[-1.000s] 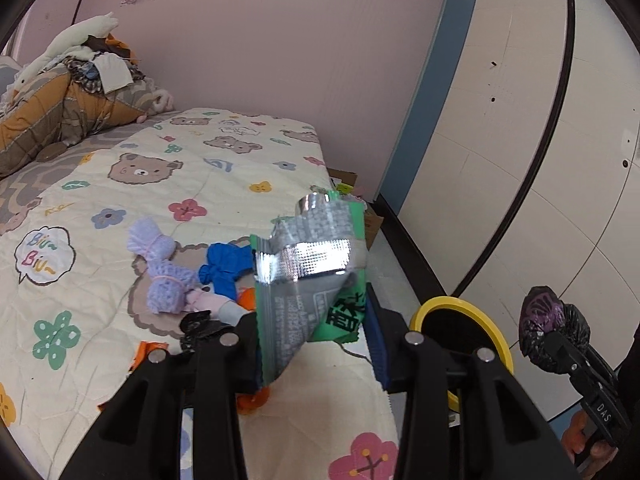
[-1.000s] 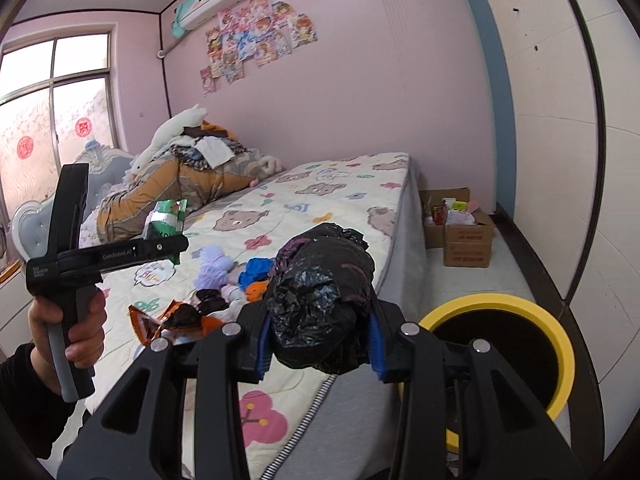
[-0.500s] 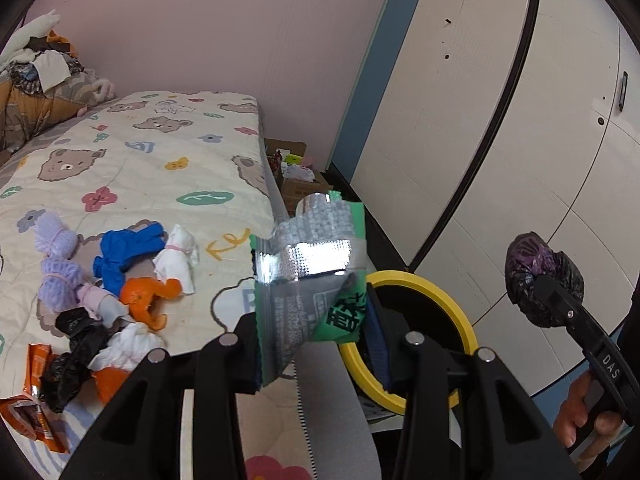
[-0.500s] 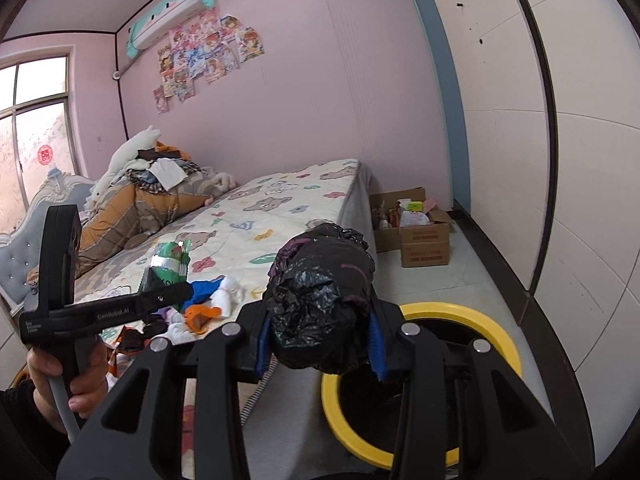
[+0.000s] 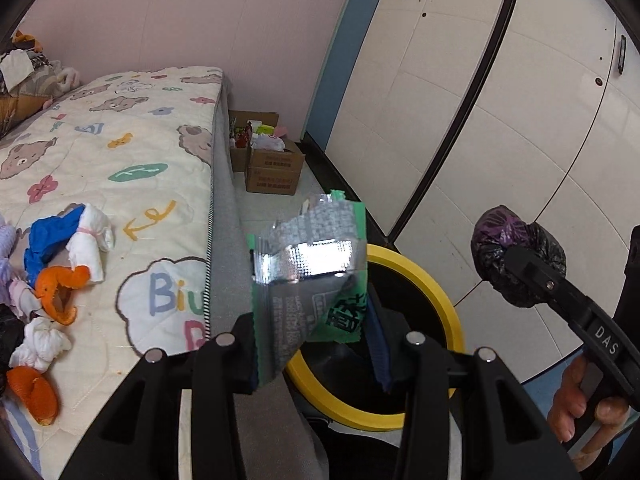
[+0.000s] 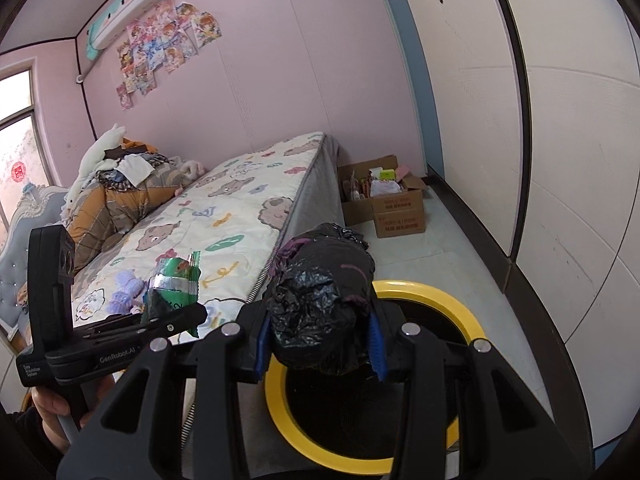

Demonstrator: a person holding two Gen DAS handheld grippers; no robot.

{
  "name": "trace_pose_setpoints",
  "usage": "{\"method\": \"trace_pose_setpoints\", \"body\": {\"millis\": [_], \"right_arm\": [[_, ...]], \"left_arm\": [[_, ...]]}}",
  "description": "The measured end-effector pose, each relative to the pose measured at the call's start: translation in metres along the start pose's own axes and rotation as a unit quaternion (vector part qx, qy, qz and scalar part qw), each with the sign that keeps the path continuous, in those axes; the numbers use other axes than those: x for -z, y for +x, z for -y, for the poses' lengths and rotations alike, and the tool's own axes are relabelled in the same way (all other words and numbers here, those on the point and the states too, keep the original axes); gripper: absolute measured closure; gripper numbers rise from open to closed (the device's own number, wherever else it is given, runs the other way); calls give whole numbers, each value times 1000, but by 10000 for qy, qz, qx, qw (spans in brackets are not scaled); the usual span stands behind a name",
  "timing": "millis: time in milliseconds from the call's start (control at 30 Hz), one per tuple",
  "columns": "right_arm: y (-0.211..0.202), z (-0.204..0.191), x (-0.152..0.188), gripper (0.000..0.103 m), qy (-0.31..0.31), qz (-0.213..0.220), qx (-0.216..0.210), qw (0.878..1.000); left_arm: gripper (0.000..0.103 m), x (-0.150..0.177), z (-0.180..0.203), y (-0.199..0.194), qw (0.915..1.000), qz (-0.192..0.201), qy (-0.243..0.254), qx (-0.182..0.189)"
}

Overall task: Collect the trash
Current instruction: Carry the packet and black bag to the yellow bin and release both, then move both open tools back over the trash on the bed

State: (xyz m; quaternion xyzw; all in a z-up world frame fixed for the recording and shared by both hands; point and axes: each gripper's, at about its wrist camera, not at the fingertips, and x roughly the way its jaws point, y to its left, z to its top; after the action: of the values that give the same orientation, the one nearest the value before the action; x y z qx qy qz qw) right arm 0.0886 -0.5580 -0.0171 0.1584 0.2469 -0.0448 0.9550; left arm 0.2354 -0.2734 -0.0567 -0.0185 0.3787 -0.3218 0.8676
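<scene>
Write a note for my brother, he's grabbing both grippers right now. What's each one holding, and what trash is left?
Left gripper: shut on a snack wrapper, beside the bed's edge, near the bin.
Right gripper: shut on a black bag, in front of the bin's yellow rim.
Done: both pieces picked up.
Left: drop both in the bin, then fetch the orange peel and other scraps lying on the bed.

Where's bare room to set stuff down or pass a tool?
Free: bedspread between the sock pile and the heaped bedding; floor between cardboard boxes and yellow-rimmed bin. Crowded: the pile, mixed with orange peel; the boxes' corner.
</scene>
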Motion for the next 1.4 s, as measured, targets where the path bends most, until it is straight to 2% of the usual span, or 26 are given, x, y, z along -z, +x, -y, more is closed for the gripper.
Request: {"method": "trace_pose_setpoints", "body": {"millis": [333, 433, 567, 667, 733, 900, 1100, 1400], "right_arm": [[39, 36, 2, 66, 491, -537, 89, 9973], [50, 40, 0, 62, 573, -666, 45, 9961], [56, 44, 1, 60, 629, -702, 140, 9954], [58, 43, 2, 56, 673, -665, 238, 9952], [59, 46, 2, 52, 724, -633, 335, 9948], [56, 52, 2, 40, 832, -533, 462, 9940], [43, 39, 4, 37, 625, -314, 517, 9962], [25, 6, 7, 35, 431, -92, 342, 9984]], "left_arm": [[64, 10, 19, 60, 9981, -598, 113, 46], [63, 13, 22, 70, 9975, -685, 150, 71], [49, 14, 24, 75, 9970, -749, 107, 175], [34, 15, 26, 73, 9976, -656, 143, 185], [32, 16, 27, 71, 9978, -619, 169, 188], [16, 15, 21, 58, 9985, -483, 84, 234], [9, 16, 16, 32, 9994, -139, 304, -71], [8, 16, -6, -18, 9986, 295, 236, -361]]}}
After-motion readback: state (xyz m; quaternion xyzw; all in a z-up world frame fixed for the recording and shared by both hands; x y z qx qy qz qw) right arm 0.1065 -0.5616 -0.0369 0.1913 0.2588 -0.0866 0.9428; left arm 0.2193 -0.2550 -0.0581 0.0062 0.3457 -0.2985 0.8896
